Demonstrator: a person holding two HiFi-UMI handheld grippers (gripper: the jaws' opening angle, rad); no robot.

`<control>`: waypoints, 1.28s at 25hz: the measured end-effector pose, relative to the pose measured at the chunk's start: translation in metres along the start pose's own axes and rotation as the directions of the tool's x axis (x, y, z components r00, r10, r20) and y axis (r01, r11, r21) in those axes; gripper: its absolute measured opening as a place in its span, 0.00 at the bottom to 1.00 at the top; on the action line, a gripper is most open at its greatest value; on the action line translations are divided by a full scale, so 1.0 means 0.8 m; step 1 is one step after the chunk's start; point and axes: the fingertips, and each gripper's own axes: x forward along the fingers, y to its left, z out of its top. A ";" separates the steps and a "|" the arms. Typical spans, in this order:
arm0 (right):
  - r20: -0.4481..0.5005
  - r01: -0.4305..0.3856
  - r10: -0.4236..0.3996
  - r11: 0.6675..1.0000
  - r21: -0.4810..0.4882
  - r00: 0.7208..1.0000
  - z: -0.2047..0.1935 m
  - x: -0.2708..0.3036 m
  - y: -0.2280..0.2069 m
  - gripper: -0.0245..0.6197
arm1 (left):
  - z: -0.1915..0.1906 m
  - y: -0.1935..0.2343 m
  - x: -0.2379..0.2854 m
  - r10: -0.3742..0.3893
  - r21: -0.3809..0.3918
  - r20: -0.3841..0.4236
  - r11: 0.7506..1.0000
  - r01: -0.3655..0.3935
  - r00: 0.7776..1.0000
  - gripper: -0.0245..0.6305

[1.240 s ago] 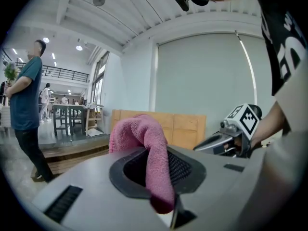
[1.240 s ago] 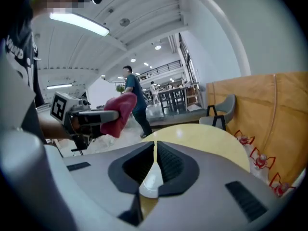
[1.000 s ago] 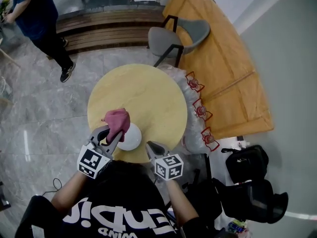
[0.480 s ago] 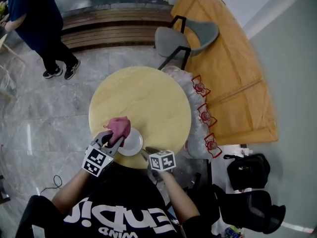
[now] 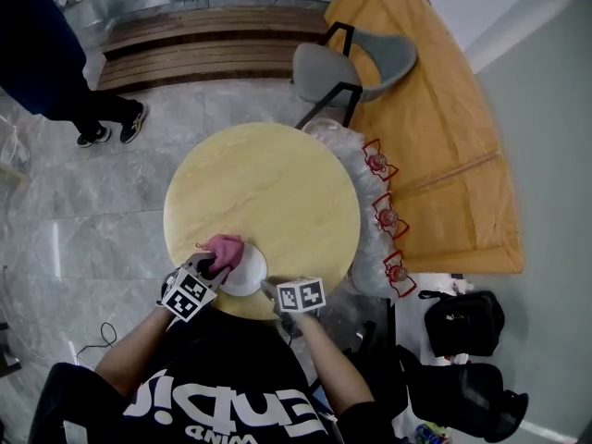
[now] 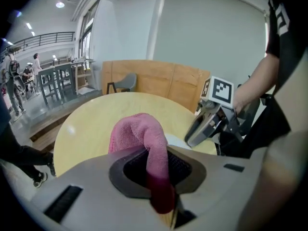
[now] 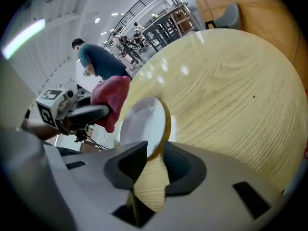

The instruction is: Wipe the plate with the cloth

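The head camera is looking steeply down from well above the left gripper (image 5: 211,266) and right gripper (image 5: 270,288). Each gripper's camera is sitting close behind its jaws, facing along them; all three are sharing the plate (image 5: 248,270).

A round, pale yellow wooden table (image 5: 277,183) fills the middle of the head view and stands on a grey marble floor (image 5: 83,220). A small white plate (image 5: 248,268) sits at its lower edge, tilted up on its rim. Whether the plate touches the wood cannot be told.
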 end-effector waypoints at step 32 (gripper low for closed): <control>0.057 -0.011 -0.001 0.976 0.216 0.998 0.013 0.017 -0.001 0.10 | -0.040 0.022 0.056 0.069 0.065 -0.277 0.997 -0.053 0.958 0.14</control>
